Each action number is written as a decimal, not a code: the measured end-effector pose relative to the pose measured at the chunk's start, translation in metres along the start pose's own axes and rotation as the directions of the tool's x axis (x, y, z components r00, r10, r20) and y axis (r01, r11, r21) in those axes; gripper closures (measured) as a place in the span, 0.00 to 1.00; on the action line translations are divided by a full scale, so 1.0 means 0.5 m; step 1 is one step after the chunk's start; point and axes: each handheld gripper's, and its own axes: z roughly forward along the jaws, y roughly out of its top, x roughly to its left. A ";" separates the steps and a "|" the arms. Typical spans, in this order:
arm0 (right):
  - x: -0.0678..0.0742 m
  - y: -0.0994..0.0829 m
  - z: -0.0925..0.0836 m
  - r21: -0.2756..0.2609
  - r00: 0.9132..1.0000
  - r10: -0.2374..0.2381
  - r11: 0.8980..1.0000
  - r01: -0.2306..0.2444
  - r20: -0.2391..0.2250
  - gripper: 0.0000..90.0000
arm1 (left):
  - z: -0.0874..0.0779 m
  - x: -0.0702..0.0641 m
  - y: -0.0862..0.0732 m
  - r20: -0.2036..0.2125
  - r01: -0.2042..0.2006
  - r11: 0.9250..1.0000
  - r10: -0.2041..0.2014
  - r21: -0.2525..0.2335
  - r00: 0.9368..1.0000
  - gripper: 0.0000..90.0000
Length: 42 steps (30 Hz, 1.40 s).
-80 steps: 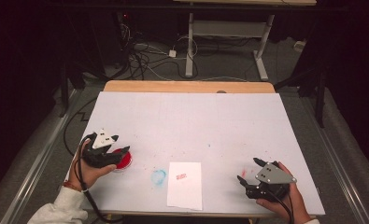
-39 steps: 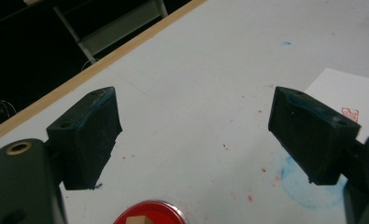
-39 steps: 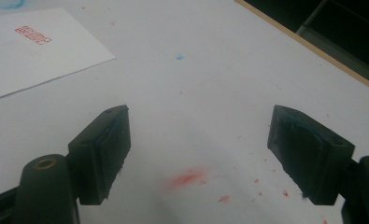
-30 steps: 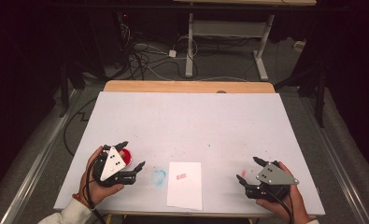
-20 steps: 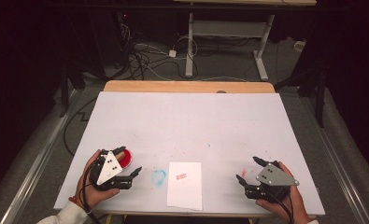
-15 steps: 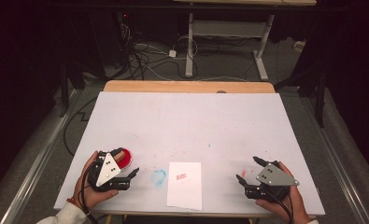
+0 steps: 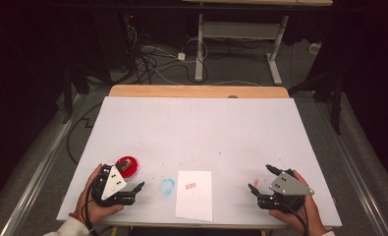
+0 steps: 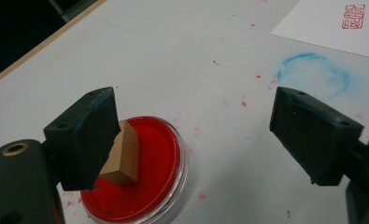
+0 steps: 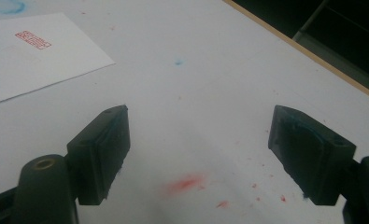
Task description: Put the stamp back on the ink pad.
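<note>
A square wooden stamp stands in a round red ink pad.

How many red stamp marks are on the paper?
1. A single red stamp mark sits near the middle of the white paper, which lies at the table's near edge between the two hand-held grippers. No others are visible.
</note>
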 end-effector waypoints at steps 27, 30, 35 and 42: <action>0.003 0.001 -0.007 0.000 1.000 -0.015 1.000 0.015 0.020 0.24 | -0.004 -0.002 0.006 -0.003 -0.005 1.000 0.005 -0.006 1.000 0.17; 0.003 0.001 -0.005 0.012 0.999 -0.017 1.000 0.017 0.027 0.24 | -0.002 -0.003 0.005 0.000 -0.007 1.000 0.007 0.002 1.000 0.18; 0.003 0.001 -0.005 0.012 0.999 -0.016 1.000 0.015 0.029 0.24 | -0.002 -0.003 0.006 -0.004 -0.004 1.000 0.004 -0.002 1.000 0.18; 0.002 0.000 -0.004 0.013 1.000 -0.013 1.000 0.013 0.028 0.24 | -0.001 -0.004 0.008 -0.012 -0.003 1.000 0.003 0.003 1.000 0.18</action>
